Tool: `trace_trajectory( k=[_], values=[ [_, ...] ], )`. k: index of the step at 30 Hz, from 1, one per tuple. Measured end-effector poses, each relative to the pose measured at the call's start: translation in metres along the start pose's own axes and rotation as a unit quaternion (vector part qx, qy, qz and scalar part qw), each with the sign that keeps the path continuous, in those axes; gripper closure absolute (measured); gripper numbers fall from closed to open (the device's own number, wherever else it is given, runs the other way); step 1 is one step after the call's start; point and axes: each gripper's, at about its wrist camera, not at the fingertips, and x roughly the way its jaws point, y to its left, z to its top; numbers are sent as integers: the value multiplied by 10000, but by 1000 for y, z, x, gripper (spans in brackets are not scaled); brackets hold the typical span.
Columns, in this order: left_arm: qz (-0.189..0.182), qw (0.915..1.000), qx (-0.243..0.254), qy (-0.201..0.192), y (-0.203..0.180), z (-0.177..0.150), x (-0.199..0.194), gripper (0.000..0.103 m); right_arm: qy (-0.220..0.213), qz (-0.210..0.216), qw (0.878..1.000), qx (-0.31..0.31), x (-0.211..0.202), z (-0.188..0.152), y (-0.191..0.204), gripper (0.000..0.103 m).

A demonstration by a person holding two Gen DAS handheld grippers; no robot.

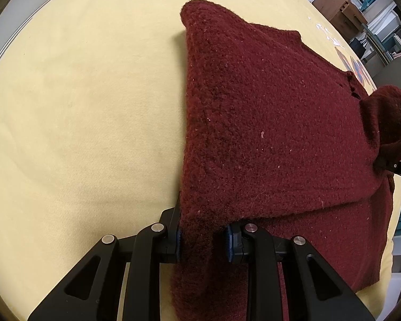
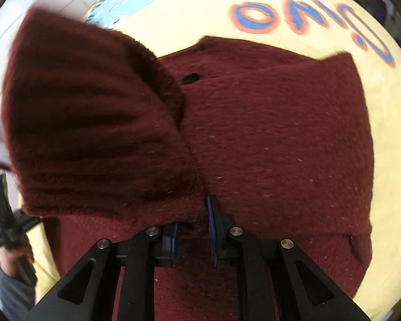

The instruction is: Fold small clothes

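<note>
Where sweater (image 1: 267, 123) bunches, right gripper (image 2: 192, 230) jaws half hidden.

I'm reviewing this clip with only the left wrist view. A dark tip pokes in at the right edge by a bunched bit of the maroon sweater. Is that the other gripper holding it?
Observer: Yes. In the right wrist view the right gripper is shut on the maroon sweater, lifting a ribbed sleeve that folds over toward the body.
Operator: Any detail on the sweater hidden from me?
Observer: A small dark button sits just beside the lifted sleeve.
Operator: What is printed on the yellow sheet past the sweater?
Observer: Large blue letters outlined in orange on the yellow sheet.
</note>
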Motion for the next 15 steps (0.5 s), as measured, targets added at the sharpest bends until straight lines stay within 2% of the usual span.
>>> trace_trajectory(
  k=[2,5,7,11,15],
  values=[
    [2,10000,5,-1,1,0,0,81,-13,-67,9999,113,-4,-3,-8,75],
    [30,10000,23,-2,0,1,-2,81,-53,-234,9994,248,-10,-10,-23,71],
    [47,10000,29,3,-1,1,-2,81,-59,-250,9989,380,-15,-14,-33,63],
    [60,10000,34,17,0,2,-2,81,-69,-343,9982,493,-24,-21,-50,59],
    [86,10000,46,19,0,2,-1,81,-146,-743,9963,394,-40,-20,-59,56]
  ],
)
